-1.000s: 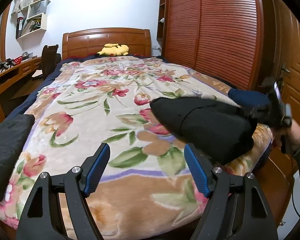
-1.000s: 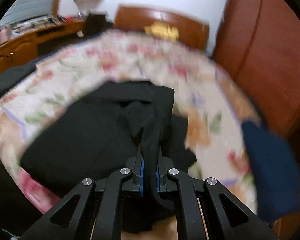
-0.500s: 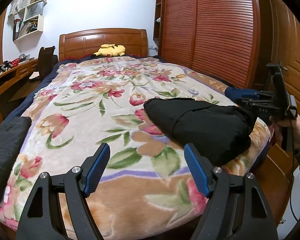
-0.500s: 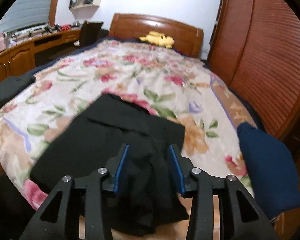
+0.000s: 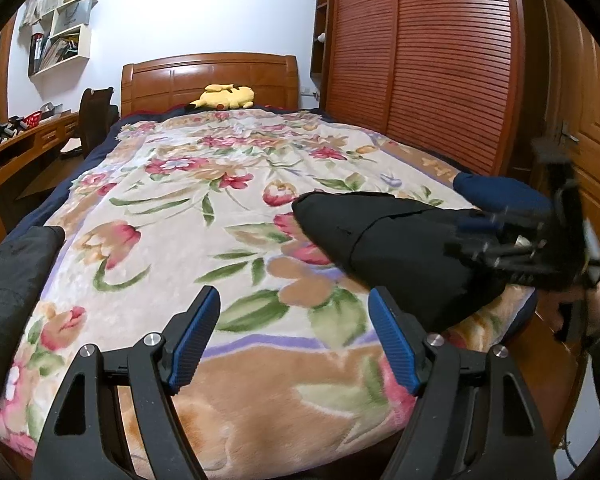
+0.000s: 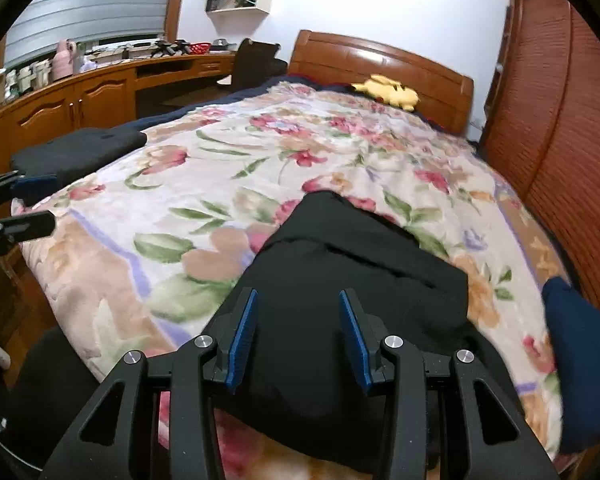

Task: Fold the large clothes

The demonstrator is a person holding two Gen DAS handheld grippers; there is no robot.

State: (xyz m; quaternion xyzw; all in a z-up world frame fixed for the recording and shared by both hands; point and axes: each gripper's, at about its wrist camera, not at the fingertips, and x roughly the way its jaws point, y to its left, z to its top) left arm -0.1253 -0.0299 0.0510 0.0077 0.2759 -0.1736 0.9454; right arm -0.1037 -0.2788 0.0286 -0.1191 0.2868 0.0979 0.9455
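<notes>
right wrist: navy bundle [image 6: 584, 372] lies just beside folded black garment [image 6: 352, 300].

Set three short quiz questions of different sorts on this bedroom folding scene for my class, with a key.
1. True or false: the right gripper is clamped on the black garment.
2. Which lies nearest the wardrobe? A) navy bundle B) yellow plush toy C) dark folded pile
3. Fill in: the left gripper is ____.

Key: 1 false; 2 A; 3 open.
</notes>
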